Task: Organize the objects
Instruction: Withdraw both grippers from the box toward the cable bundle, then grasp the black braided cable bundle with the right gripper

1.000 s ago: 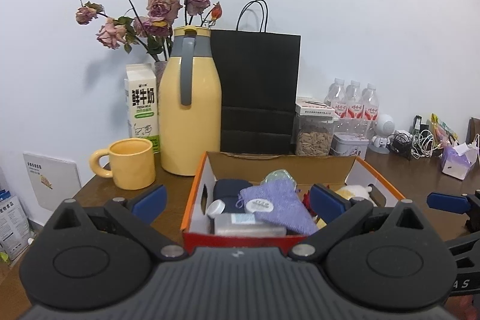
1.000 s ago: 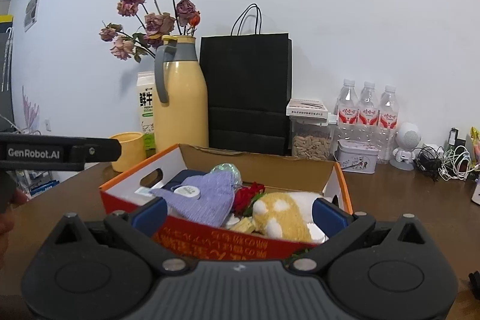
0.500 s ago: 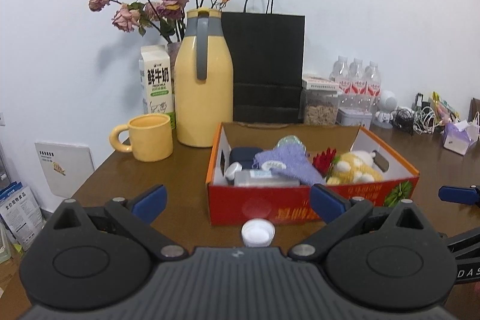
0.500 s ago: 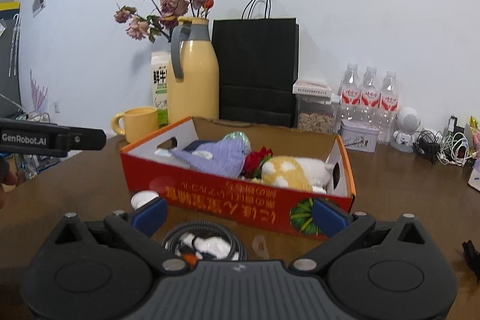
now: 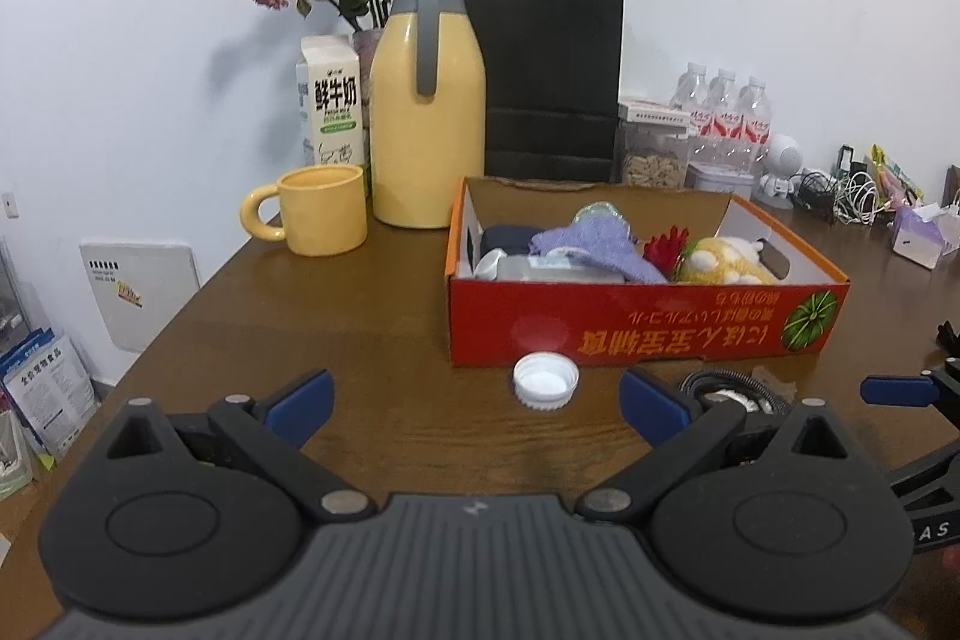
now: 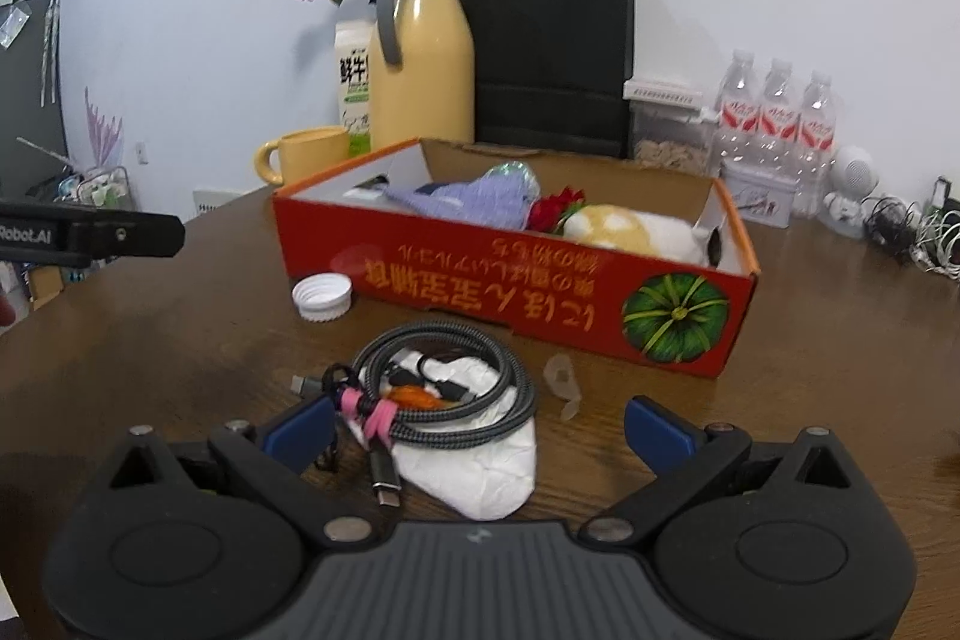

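Cable coil [image 6: 441, 382], lower centre of frame, on white cloth [image 6: 480, 460] on bench [image 6: 810, 340]. Right gripper [image 6: 477, 421] fingers apart, empty; left gripper [image 5: 474, 403] likewise. Advice: pinch the bundled strands at the pink tie, lift clear into red box [image 6: 516, 280].

— How do the left tongs [image 5: 474, 400] stand?

— Both blue-tipped fingers [image 5: 300, 396] spread wide, nothing between them, level and pointing forward, low above the table [image 5: 372, 328].

— And the right tongs [image 6: 477, 427]?

— Also spread wide and gripping nothing, tilted a little downward. From the left tongs, a blue fingertip of the right ones shows far off to the right; from the right tongs, the left ones reach in at far left.
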`<state>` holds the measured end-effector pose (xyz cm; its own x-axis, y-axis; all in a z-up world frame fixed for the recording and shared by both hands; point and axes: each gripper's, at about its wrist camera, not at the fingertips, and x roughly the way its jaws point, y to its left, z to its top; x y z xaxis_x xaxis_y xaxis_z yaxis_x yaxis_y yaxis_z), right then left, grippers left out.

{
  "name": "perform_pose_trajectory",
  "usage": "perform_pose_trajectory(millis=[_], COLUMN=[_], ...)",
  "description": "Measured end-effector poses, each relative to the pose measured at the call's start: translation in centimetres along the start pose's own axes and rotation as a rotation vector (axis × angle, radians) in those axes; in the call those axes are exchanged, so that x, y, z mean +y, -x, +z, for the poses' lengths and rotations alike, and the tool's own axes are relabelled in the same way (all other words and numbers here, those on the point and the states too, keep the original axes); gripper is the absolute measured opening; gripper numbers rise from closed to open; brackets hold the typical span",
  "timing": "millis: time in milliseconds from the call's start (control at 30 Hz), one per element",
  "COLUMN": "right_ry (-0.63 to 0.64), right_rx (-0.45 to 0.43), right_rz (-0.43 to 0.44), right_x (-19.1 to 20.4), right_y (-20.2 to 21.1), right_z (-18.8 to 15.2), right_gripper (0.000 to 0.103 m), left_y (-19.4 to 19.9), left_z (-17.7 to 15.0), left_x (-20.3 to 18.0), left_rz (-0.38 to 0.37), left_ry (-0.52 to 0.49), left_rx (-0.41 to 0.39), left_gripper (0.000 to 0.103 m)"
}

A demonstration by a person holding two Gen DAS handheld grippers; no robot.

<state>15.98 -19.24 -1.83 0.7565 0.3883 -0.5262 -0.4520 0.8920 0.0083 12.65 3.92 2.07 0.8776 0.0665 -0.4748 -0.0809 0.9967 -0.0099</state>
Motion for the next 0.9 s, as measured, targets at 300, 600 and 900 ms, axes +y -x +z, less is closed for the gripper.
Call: perform_pose_trajectory(millis=[300,600,900], right_ry=[0.041,0.097,0.077], right_rx=[0.075,0.121,0.098], right_rz=[0.059,0.087,0.114], right_x=[1.6,1.6,0.7], right_y=[-3.1,-6.1,-7.5], right_z=[1.2,2.0,2.2], right_gripper=[0.103,0.103,0.103], left_y=[-0.1,0.0,-0.4], left_z=[-1.0,-1.6,-1.8], left_x=[1.4,3.0,3.3], left_rz=[0.007,0.032,0.034], left_ry=[0.024,0.049,0.06], left_rx=[0.029,0.043,0.055], left_gripper=[0.103,0.103,0.103])
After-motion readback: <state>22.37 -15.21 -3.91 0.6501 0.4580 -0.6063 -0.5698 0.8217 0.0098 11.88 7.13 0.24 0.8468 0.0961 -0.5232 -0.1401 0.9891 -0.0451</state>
